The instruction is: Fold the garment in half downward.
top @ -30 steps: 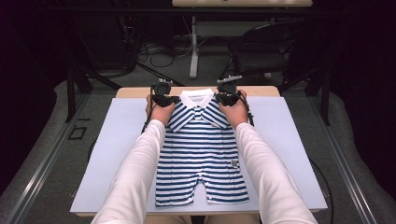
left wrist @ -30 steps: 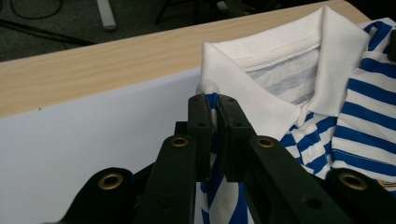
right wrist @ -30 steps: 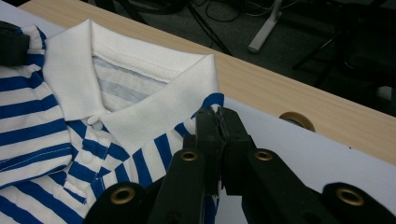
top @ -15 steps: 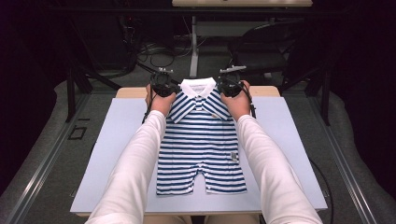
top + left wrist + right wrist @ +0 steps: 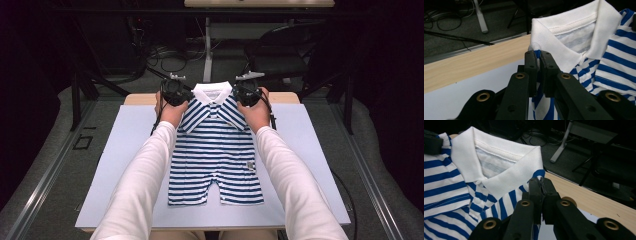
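Observation:
A blue-and-white striped baby romper [image 5: 216, 150] with a white collar [image 5: 212, 92] lies front-up along the middle of the pale mat [image 5: 110, 155], its legs toward me. My left gripper [image 5: 174, 92] is shut on the romper's left shoulder beside the collar [image 5: 554, 40], with striped cloth pinched between its jaws [image 5: 537, 56]. My right gripper [image 5: 247, 93] is shut on the other shoulder, its jaws closed on the striped edge [image 5: 539, 182] just below the collar [image 5: 499, 162]. The collar end is raised off the mat at the table's far edge.
The mat covers a wooden table [image 5: 140, 98] whose bare far strip shows behind the romper. Beyond the far edge is a dark floor with cables, a white stand leg [image 5: 207, 50] and black stands. Bare mat lies on both sides of the garment.
Both grippers have carried the romper's shoulders away from me toward the table's far edge, dragging the whole garment up the mat. Their hold on the cloth is unchanged.

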Motion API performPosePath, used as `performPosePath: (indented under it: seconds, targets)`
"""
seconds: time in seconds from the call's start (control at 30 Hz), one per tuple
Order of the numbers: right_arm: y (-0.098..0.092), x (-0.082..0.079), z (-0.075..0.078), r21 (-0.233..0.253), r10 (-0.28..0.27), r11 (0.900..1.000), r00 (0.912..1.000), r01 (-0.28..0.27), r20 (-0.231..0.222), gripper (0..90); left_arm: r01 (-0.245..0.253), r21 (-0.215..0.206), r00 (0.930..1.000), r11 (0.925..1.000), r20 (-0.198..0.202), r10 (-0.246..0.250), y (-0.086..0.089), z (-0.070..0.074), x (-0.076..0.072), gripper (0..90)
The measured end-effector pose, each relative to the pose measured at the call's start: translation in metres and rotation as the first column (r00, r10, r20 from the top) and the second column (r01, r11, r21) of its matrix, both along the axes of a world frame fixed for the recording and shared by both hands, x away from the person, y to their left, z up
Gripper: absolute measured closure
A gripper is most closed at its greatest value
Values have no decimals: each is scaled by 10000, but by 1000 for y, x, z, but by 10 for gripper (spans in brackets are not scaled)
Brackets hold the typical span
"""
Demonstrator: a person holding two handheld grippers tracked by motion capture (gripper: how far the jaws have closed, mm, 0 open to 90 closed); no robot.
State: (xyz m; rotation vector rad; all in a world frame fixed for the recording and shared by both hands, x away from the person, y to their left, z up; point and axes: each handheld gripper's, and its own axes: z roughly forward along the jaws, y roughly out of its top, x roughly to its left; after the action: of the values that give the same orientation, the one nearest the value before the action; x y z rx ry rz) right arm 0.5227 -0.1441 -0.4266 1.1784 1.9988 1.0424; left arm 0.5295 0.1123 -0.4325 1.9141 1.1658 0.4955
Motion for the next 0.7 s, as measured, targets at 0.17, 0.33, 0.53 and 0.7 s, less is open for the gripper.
performPosePath:
  seconds: [0.17,0.33,0.53,0.7]
  targets:
    - [0,-10,-1,-111,268,9996,9995,-266,193,882,368,114,9990,9993,231,-370,4,-1,-8,851]
    - [-2,-19,-2,19,452,9990,9984,-453,345,882,737,142,9966,9972,351,-742,9,-2,-14,851]
    - [-5,-30,-7,2,758,9971,9960,-759,469,883,1023,89,9938,9947,422,-1026,11,-9,-21,851]
    - [-8,-35,-14,148,811,9965,9958,-818,436,882,1198,-4,9918,9928,443,-1197,12,-16,-25,851]
